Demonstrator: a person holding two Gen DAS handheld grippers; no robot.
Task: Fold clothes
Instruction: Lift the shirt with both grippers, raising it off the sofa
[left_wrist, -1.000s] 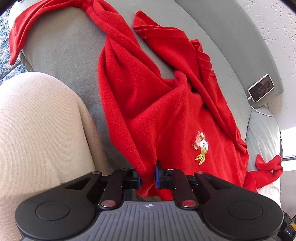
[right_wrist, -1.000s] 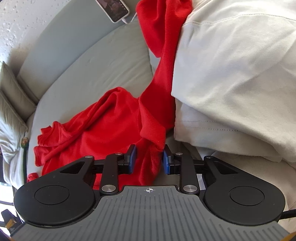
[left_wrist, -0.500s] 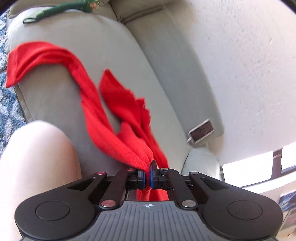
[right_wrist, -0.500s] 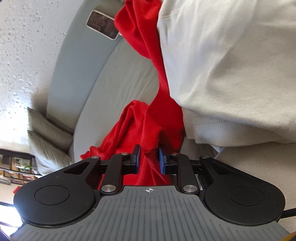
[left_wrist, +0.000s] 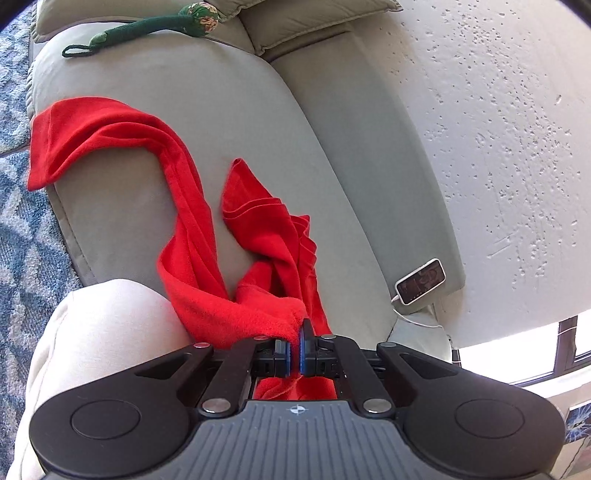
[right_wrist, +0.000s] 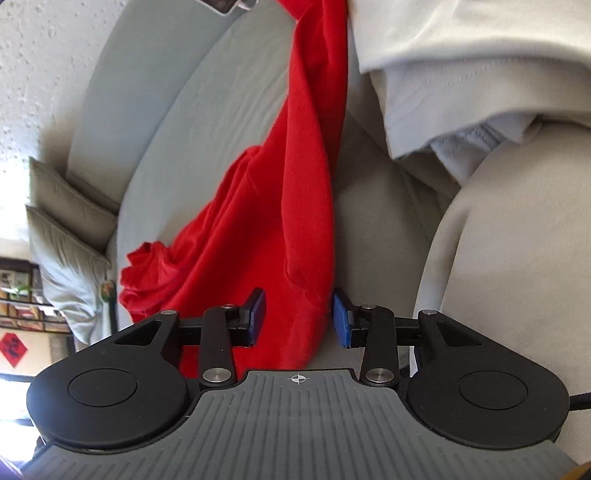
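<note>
the red garment (left_wrist: 192, 236) is the thing i'm working on, and it lies strung out across the grey sofa seat (left_wrist: 155, 96): one end hangs over the seat's front edge toward the patterned rug (left_wrist: 14, 229), a sleeve or hem flap lies nearer the sofa's backrest, and the bunched middle rises off the seat up to my left gripper (left_wrist: 294, 357). i read this as the pick-up and shake-out step, before any real fold, since the cloth is twisted like a rope rather than flat. the left gripper is clamped tight on a thick wad of the red fabric, its blue pads nearly meeting with cloth squeezed between them and more hanging below. in the right wrist view the same garment (right_wrist: 295, 206) drapes down in a long band from above, beside the person's pale shirt (right_wrist: 461, 55), and passes between the pads of my right gripper (right_wrist: 299, 319). that gripper's jaws have just been opening and now stand moderately apart; the fabric sits in the gap, close to the right-hand pad, but i don't see either pad pressing it, so i judge it as let go. next i'd want the right gripper to find a proper corner or hem further along the band, close on a single layer, then draw the two hands apart so the garment untwists and can be laid flat on the sofa seat. a phone (left_wrist: 421, 281) on a cable rests against the sofa's backrest, clear of the cloth, and a green knitted toy (left_wrist: 147, 27) lies at the seat's far end.
</note>
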